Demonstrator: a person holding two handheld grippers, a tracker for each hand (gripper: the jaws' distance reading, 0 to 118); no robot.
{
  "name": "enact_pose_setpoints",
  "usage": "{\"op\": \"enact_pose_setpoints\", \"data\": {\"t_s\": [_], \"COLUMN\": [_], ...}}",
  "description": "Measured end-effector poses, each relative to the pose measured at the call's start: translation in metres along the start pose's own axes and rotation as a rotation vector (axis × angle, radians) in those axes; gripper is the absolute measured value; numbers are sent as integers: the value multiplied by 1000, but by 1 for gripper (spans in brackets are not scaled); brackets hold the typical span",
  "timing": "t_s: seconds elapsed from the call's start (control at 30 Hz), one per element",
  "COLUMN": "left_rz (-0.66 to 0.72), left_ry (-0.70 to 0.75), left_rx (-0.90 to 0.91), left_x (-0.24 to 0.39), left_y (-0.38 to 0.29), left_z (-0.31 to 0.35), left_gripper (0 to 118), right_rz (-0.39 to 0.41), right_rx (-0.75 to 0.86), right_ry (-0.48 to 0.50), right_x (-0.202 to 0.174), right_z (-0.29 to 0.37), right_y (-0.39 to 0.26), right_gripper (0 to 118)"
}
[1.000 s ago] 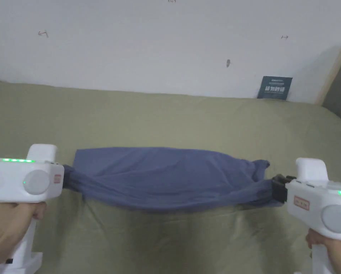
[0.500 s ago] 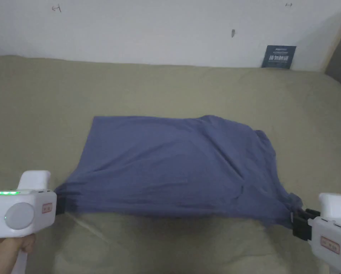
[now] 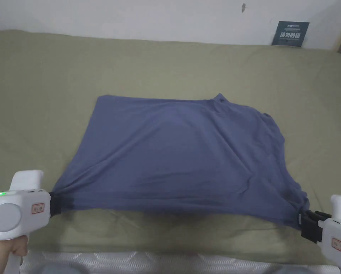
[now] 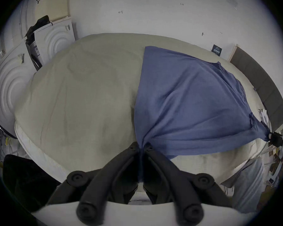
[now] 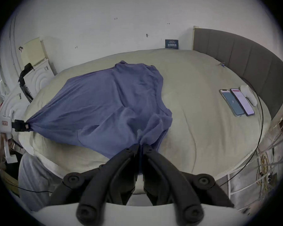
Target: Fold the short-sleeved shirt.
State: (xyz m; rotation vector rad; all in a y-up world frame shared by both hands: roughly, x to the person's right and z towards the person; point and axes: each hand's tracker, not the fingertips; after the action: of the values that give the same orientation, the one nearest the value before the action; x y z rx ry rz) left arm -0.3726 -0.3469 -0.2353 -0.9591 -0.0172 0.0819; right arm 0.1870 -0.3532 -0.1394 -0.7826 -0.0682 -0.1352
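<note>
A blue short-sleeved shirt (image 3: 180,157) lies spread on the olive bed sheet (image 3: 166,67), its near edge pulled taut between both grippers just above the bed's front edge. My left gripper (image 3: 53,205) is shut on the shirt's near left corner (image 4: 141,145). My right gripper (image 3: 303,219) is shut on the near right corner (image 5: 141,144), where the cloth bunches. In the right gripper view the left gripper (image 5: 25,126) holds the stretched shirt (image 5: 108,108) at far left. In the left gripper view the right gripper (image 4: 270,135) pinches the shirt (image 4: 186,102) at far right.
A dark card (image 3: 290,34) leans on the white wall behind the bed. Two phones (image 5: 236,104) and a white object lie on the bed's right side near the grey headboard (image 5: 245,58). The white mattress edge (image 3: 130,262) runs along the front. White foam panels (image 4: 55,38) stand left.
Both grippers have drawn the shirt's near edge back toward the bed's front edge, and the bunched cloth has spread out flat over the sheet. The head camera has tilted downward.
</note>
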Motion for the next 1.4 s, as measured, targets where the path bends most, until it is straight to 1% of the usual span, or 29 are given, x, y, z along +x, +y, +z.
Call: {"op": "enact_pose_setpoints", "data": {"t_s": [0.07, 0.3, 0.33, 0.37, 0.4, 0.43, 0.47, 0.5, 0.53, 0.57, 0.6, 0.63, 0.67, 0.7, 0.73, 0.77, 0.83, 0.93, 1.0, 1.07, 1.1, 1.13, 1.17, 1.2, 1.23, 1.27, 1.33, 1.37, 1.4], "left_rz": [10, 6, 4, 7, 12, 18, 26, 32, 23, 11, 5, -1, -19, -32, -37, -34, -24, 6, 6, -8, -11, -24, -33, -27, -28, -36, -35, -36, -41], "left_ry": [-4, -6, -2, -1, -6, -19, -16, -1, 9, 19, 41, 51, 59, 91, 89, 92, 71, 51, 49, 40, 30, 26, 17, 28, 45, 56, 50, 48, 56], "left_rx": [-9, -38, -31, -23, -20, -20, -26, -9, 34, 27, 36, 55, 66, 92, 91, 94, 95, 78, 63, 35, 15, -7, -29, -41, -42, -20, -61, -64, -81], "left_x": [-2, 3, 3, 3, 3, 2, 2, 4, 6, 6, 7, 8, 10, 8, 9, 8, 0, -6, -11, -14, -13, -14, -14, -16, -13, -15, -16, -14, -13], "left_y": [-3, -5, -4, -4, -2, -4, -4, -6, -5, -4, -3, -3, -3, -4, -4, -4, -6, -9, -10, -12, -11, -11, -11, -11, -10, -9, -4, -4, -3], "left_z": [-1, -9, -9, -8, -6, -5, -5, -1, 5, 10, 13, 17, 21, 25, 27, 27, 31, 30, 25, 21, 17, 14, 8, -1, -7, -10, -23, -27, -31], "left_gripper": [3, 4, 4, 14, 59, 99, 118, 117, 113, 111, 105, 92, 65, 12, 0, 0, 0, 0, 0, 0, 3, 20, 56, 109, 118, 114, 95, 81, 44], "right_rz": [25, 9, 2, -7, -19, -25, -31, -28, -21, -17, -16, -10, -7, -7, -6, -3, -15, -9, 7, -1, 0, -10, -8, -10, -14, -14, -9, -10, -15], "right_rx": [-7, -42, -40, -42, -55, -66, -53, -30, -31, -29, -4, 5, 15, 34, 43, 49, 83, 63, 54, 40, 38, 29, 21, 13, 9, 0, -13, -18, -24], "right_ry": [-12, -13, -14, -17, -20, -15, -8, -5, -20, -26, -32, -37, -42, -43, -43, -47, -52, -45, -54, -54, -54, -48, -49, -52, -53, -52, -56, -61, -63], "right_x": [-1, -2, -3, -4, -6, -6, -6, -8, -11, -12, -7, -7, -7, -8, -9, -10, -12, -12, -18, -20, -22, -15, -14, -13, -12, -9, -7, -6, -4], "right_z": [-1, -15, -17, -17, -18, -18, -16, -8, -5, -3, -1, 2, 4, 6, 8, 9, 12, 12, 14, 15, 16, 14, 12, 11, 10, 8, 4, 2, -1], "right_y": [-3, -4, -4, -3, -2, -2, -2, -1, 3, 4, 8, 10, 12, 14, 15, 16, 16, 14, 16, 15, 13, 14, 14, 13, 13, 12, 12, 12, 11], "right_gripper": [8, 8, 14, 38, 87, 114, 116, 108, 107, 108, 107, 104, 92, 57, 20, 9, 7, 7, 7, 7, 7, 7, 7, 7, 7, 7, 7, 7, 7]}}
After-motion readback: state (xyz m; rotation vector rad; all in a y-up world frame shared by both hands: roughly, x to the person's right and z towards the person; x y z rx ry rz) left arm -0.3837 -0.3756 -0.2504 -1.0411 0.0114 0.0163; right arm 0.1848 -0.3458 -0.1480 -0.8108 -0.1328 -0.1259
